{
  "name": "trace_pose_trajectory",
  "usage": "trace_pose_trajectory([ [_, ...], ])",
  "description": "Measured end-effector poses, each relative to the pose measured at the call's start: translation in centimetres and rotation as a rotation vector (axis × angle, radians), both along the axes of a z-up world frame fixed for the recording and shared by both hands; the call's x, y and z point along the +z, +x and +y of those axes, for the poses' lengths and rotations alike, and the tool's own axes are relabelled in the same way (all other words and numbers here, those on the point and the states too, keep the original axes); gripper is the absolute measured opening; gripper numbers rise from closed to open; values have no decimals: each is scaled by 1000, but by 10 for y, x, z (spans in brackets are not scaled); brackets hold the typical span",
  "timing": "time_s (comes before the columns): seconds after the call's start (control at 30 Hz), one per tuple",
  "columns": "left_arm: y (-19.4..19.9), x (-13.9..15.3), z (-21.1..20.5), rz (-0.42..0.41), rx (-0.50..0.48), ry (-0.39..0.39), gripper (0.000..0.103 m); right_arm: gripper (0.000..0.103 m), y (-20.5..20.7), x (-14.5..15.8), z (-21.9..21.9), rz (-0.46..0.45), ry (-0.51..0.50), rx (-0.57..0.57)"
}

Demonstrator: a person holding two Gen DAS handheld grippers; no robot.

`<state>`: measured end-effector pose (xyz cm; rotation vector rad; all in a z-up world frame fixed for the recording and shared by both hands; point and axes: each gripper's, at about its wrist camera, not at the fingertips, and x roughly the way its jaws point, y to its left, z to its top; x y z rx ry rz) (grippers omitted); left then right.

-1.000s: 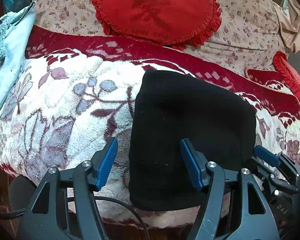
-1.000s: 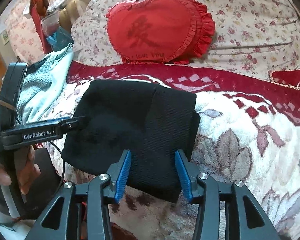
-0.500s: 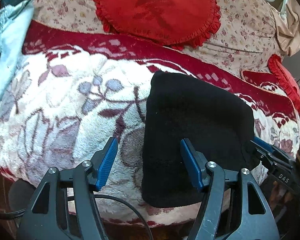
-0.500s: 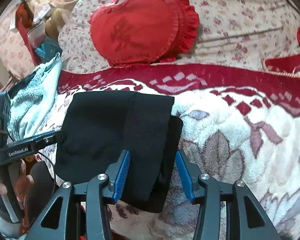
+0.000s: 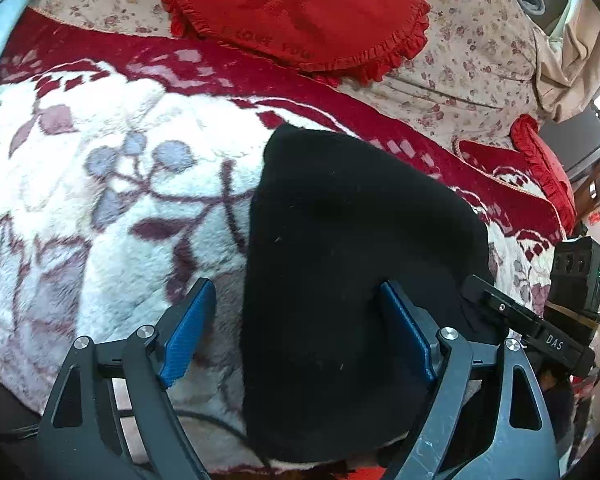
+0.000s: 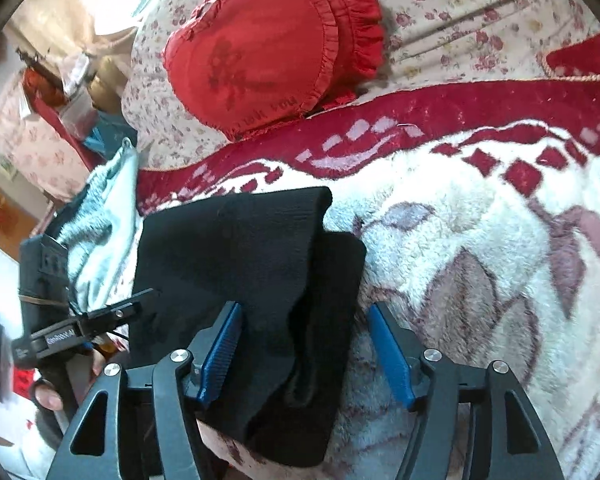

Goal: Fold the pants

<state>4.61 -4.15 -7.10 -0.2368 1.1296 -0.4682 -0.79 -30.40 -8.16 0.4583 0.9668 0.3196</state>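
My left gripper is spread wide, its blue-padded fingers well apart and gripping nothing. My right gripper is likewise spread, its blue pads apart with nothing pinched between them. Each shows at the edge of the other's view: the right on the far right side, the left on the far left, my hand wrapped around its handle.
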Motion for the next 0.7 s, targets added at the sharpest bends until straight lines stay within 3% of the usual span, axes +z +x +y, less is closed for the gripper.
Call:
trace_pose_trajectory([
  [0.07,1,-2,-7,-11,-10,5,93,67,3,-2,2,-13,22,8],
  [0.2,-1,-3,-17,-34,-26,25,94,66,4,0,15,-43,-31,31],
  [0.27,-3,0,-20,-36,-60,10,77,55,2,4,18,-62,-46,38],
  [0.3,-4,3,-21,-41,-66,15,76,52,0,8,18,-73,-51,37],
  [0.37,-5,9,-23,-49,-81,21,64,46,-1,13,17,-85,-52,34],
  [0.53,3,33,-26,-105,-94,18,60,43,2,37,18,-147,-66,35],
  [0.7,28,48,-36,-147,-78,33,60,43,31,50,16,-179,-81,16],
])
